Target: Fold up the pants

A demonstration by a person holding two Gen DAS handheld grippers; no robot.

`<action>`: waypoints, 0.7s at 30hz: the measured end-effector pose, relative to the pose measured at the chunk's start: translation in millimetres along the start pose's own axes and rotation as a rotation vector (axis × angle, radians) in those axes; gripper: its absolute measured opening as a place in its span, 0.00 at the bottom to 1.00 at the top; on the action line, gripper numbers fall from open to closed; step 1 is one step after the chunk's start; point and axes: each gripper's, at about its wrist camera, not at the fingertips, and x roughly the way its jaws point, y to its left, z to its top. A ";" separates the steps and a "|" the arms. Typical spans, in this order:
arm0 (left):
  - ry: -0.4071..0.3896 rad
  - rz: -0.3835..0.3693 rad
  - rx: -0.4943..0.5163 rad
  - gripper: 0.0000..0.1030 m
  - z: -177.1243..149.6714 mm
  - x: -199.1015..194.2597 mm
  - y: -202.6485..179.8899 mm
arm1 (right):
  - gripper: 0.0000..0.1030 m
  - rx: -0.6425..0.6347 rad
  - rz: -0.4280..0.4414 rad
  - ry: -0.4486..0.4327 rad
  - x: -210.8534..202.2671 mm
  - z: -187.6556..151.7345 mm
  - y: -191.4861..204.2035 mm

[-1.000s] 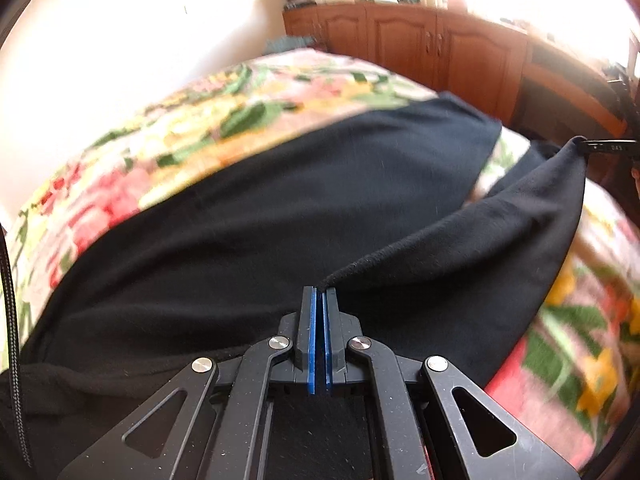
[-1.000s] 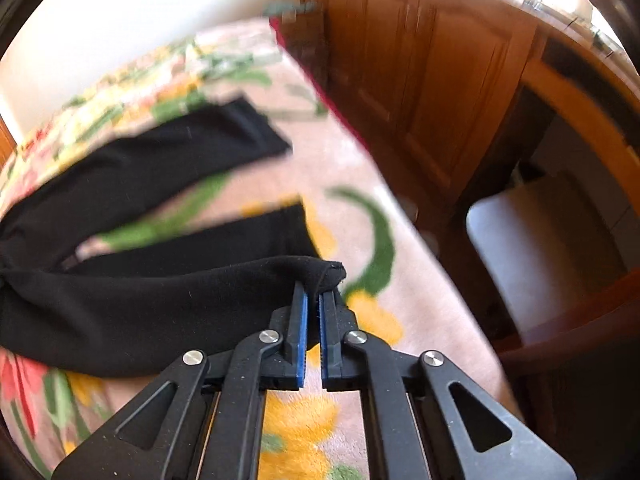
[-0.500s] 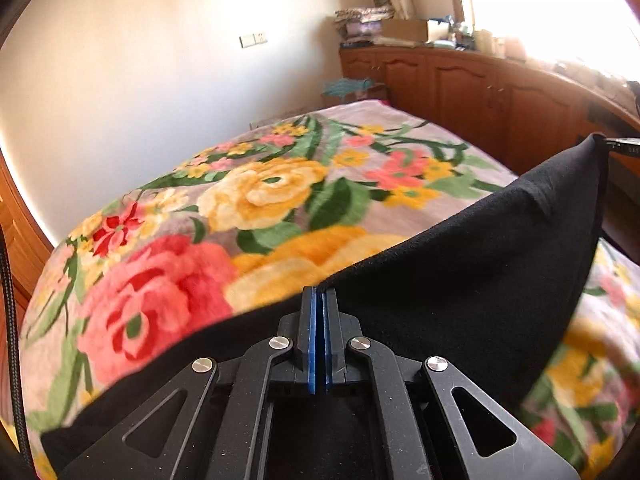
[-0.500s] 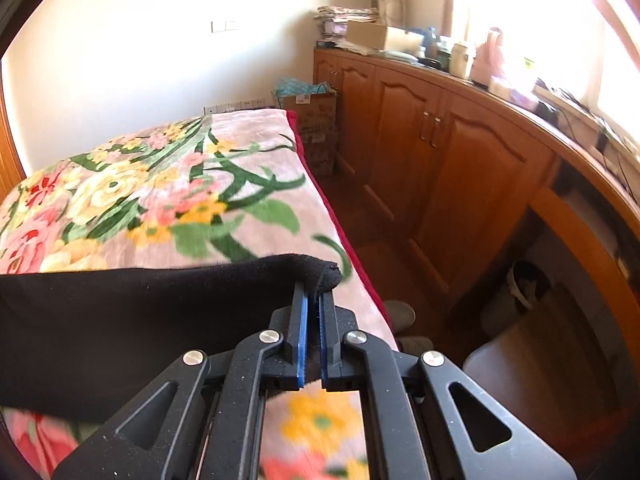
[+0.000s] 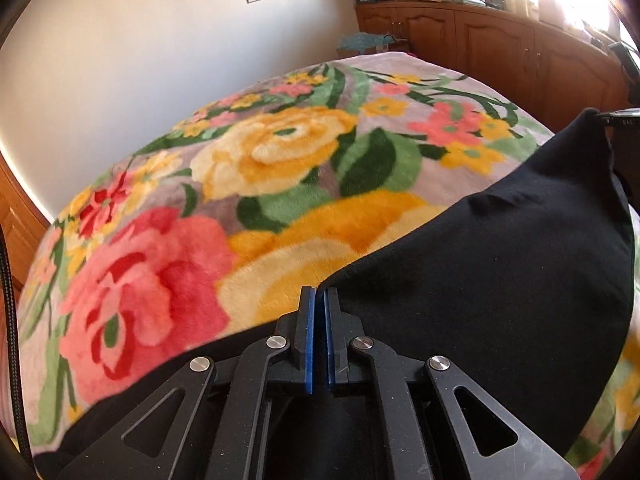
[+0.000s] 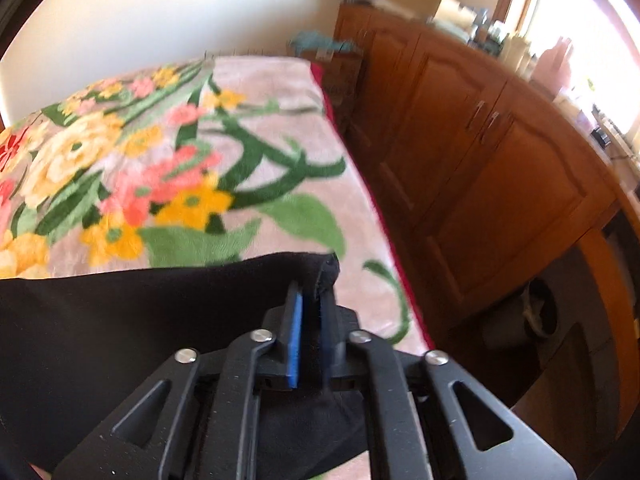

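The black pants [image 5: 500, 276] hang stretched between both grippers above the floral bed. My left gripper [image 5: 319, 296] is shut on one corner of the black cloth. The far corner is held at the right edge of the left wrist view by my right gripper [image 5: 618, 114]. In the right wrist view my right gripper [image 6: 312, 292] is shut on a bunched corner of the pants [image 6: 140, 320], and the cloth runs off to the left. The lower part of the pants is hidden below the frames.
The floral blanket [image 5: 248, 168] covers the bed below the cloth. Wooden cabinets [image 6: 480, 152] line the right side past the bed's edge, with clutter on top. A white wall [image 5: 140, 60] stands beyond the bed's far end.
Both grippers have carried the pants edge up and away across the bed. The spread legs seen a second ago are out of view; the cloth now sits lower in both views.
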 end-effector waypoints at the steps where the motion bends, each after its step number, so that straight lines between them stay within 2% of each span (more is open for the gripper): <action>1: -0.003 -0.020 -0.022 0.10 -0.8 1.1 2.8 | 0.20 -0.007 0.005 -0.010 1.5 -3.5 -0.5; 3: -0.012 -0.047 -0.060 0.17 -4.2 -1.9 7.9 | 0.31 0.000 0.011 -0.030 -0.5 -11.2 -4.1; 4: -0.015 -0.056 -0.069 0.19 -5.2 -0.9 13.8 | 0.32 0.013 0.028 -0.030 -0.8 -16.7 -9.5; 5: -0.026 -0.064 -0.075 0.21 -7.3 -4.1 15.3 | 0.32 0.025 0.039 -0.032 -1.3 -21.0 -14.2; 7: -0.045 -0.072 -0.078 0.33 -12.6 -12.4 17.0 | 0.32 0.053 0.044 -0.039 -4.5 -35.0 -27.7; 13: -0.076 -0.125 -0.120 0.48 -39.8 -44.9 17.7 | 0.32 0.136 0.066 0.029 8.9 -89.8 -60.5; 18: -0.085 -0.117 -0.165 0.50 -61.5 -64.0 19.6 | 0.32 0.244 0.175 0.057 18.8 -112.8 -74.2; 21: -0.083 -0.115 -0.202 0.50 -75.4 -74.8 24.9 | 0.32 0.281 0.195 0.059 24.0 -113.5 -72.0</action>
